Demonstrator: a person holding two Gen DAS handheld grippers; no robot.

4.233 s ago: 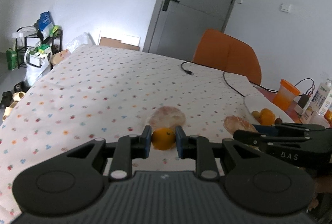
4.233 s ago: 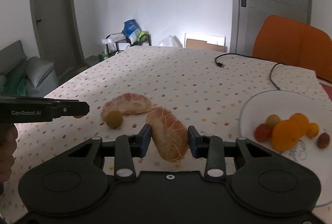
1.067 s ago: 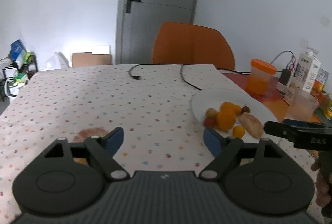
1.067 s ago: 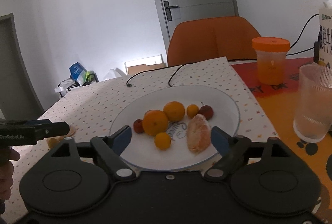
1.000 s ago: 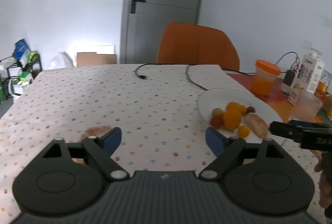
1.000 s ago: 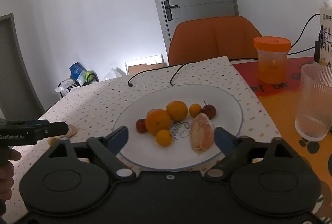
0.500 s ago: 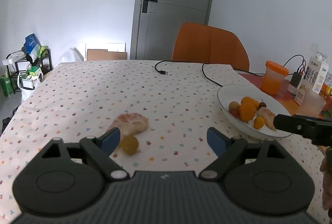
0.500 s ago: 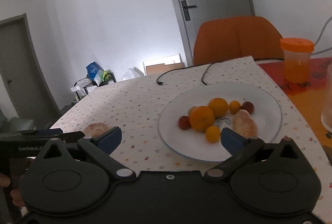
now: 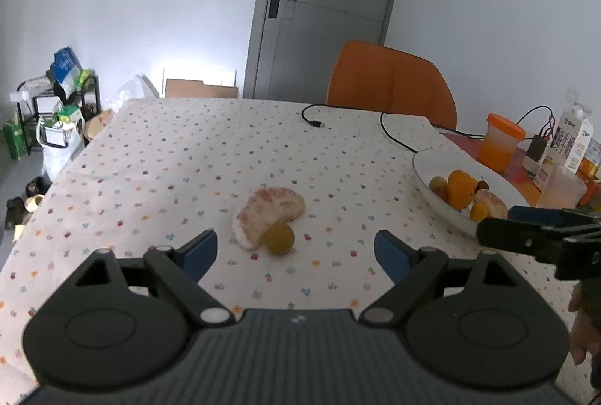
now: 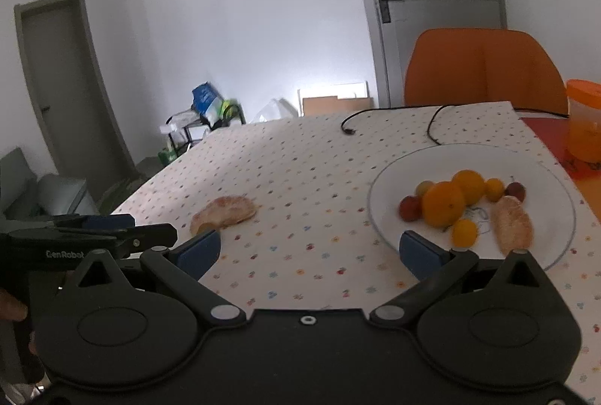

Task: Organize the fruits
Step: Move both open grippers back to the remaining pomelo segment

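Observation:
A peeled pomelo piece (image 9: 268,211) lies on the dotted tablecloth with a small yellow-brown fruit (image 9: 280,239) touching its near side. My left gripper (image 9: 296,251) is open and empty, just short of them. A white plate (image 10: 541,172) holds oranges (image 10: 443,204), small fruits and another pomelo piece (image 10: 511,224). My right gripper (image 10: 310,249) is open and empty, between the plate and the loose pomelo piece (image 10: 225,211). The plate also shows in the left wrist view (image 9: 432,162).
A black cable (image 9: 379,125) lies across the far side of the table. An orange chair (image 9: 390,83) stands behind it. An orange-lidded cup (image 9: 501,142), a milk carton (image 9: 573,138) and a clear glass (image 9: 561,187) stand at the right.
Both grippers let go of their fruit, now on the plate, and opened. Since a second ago both have swung left, away from the plate, toward the loose pomelo piece.

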